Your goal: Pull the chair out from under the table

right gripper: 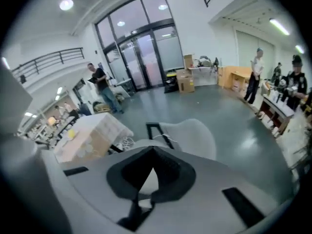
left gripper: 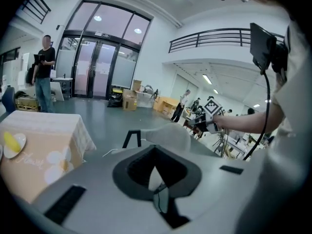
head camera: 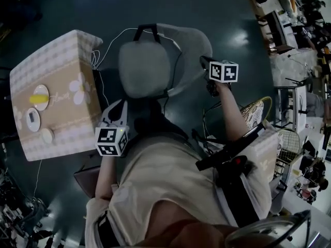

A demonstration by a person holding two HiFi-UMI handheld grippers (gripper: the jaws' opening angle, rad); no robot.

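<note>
Head view: glossy dark floor (head camera: 222,14), chair (head camera: 145,68) near clothed table (head camera: 57,56); left gripper (head camera: 119,104), right gripper (head camera: 205,61), jaws together.

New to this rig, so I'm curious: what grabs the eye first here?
The grey chair stands on open floor, apart from the cloth-covered table at the head view's left. The left gripper and right gripper flank it, jaws shut on nothing.

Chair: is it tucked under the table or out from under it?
Out. In the head view the chair stands upright on the floor beside the table, its whole seat clear of the table's edge.
</note>
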